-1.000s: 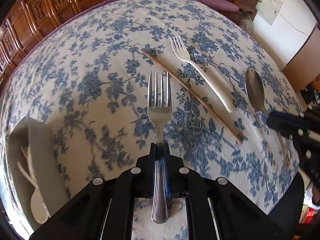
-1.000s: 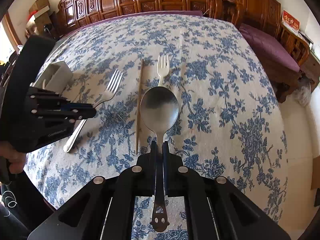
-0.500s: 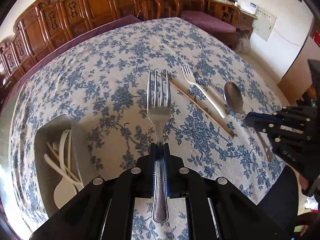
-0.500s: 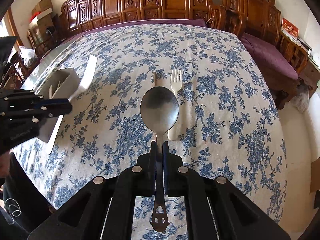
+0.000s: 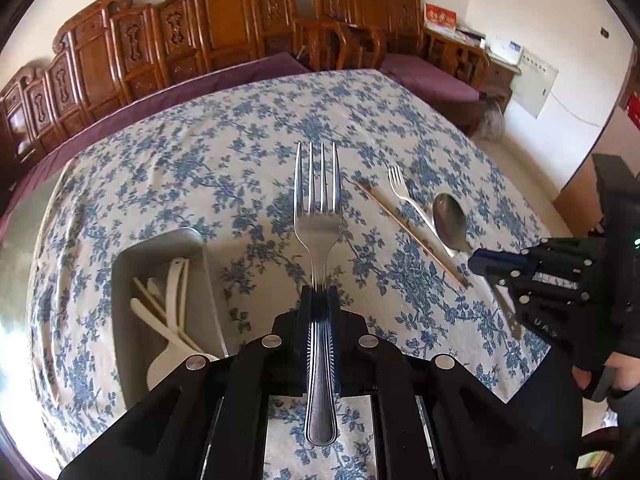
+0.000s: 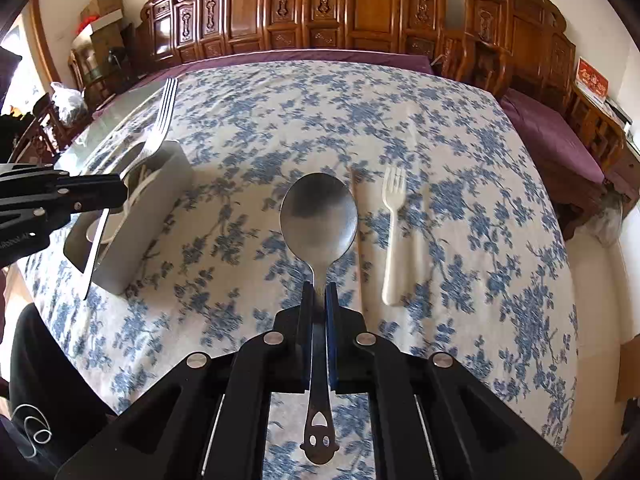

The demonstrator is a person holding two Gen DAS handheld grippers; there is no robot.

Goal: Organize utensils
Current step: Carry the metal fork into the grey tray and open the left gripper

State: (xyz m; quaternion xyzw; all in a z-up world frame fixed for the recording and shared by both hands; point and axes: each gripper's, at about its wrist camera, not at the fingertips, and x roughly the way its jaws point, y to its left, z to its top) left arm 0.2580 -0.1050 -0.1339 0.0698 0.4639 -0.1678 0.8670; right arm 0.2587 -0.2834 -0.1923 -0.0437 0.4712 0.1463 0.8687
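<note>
Utensil count from my two wrist cameras

I count two forks, one metal fork and one white plastic fork, plus one metal spoon, one brown chopstick and one grey holder box. Inside the box are several white utensils; their exact number I cannot tell.

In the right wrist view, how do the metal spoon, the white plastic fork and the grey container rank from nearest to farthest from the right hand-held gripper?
1. Metal spoon: clamped in the right hand-held gripper, centre.
2. White plastic fork: on the cloth, just right.
3. Grey container: far left, under the other gripper's fork.
</note>
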